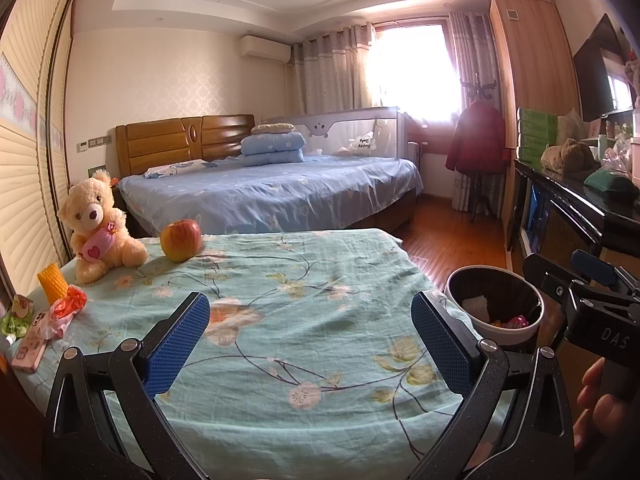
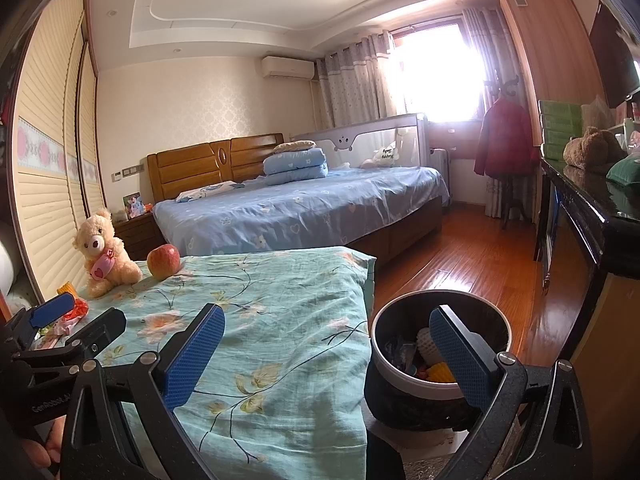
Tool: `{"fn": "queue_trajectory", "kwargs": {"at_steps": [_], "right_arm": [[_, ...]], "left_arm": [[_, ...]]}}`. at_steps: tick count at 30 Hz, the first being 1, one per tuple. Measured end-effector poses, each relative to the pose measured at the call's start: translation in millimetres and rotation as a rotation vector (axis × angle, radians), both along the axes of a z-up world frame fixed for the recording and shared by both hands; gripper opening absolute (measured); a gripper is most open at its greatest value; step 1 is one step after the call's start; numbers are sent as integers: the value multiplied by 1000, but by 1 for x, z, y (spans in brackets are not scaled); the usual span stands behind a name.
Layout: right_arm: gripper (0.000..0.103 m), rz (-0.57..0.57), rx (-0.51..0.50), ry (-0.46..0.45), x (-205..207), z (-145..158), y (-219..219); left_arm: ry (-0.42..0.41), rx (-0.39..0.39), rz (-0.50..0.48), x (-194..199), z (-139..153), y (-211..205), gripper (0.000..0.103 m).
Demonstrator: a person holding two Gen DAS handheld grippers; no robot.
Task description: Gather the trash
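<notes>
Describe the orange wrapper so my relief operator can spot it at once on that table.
Start at the table under the floral teal cloth and go to its left edge, where the teddy bear sits beside the apple. Nearer the camera than the bear stands a yellow ribbed corn-like piece; the crumpled orange wrapper lies right against it. Alone among its neighbours, it is shiny and crinkled.

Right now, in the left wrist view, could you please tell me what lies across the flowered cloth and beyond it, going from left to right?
Pink phone → orange wrapper → teddy bear → apple → trash bin, off the cloth's right edge.
</notes>
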State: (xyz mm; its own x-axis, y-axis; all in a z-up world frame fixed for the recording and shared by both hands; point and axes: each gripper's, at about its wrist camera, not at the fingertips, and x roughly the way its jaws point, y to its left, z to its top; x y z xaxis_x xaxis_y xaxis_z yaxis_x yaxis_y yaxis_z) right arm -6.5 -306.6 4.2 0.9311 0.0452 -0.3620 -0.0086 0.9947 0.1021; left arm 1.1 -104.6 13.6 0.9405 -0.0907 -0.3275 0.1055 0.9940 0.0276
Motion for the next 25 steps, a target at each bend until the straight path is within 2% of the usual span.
{"fn": "queue_trajectory", "kwargs": {"at_steps": [15,25], "right_arm": [[103,-2,22,12,2,-1,5],[103,2,44,62,15,-11,10]], "left_arm": [[21,8,-18,11,-5,-3,103],[49,6,-29,20,-13,-4,103]]}}
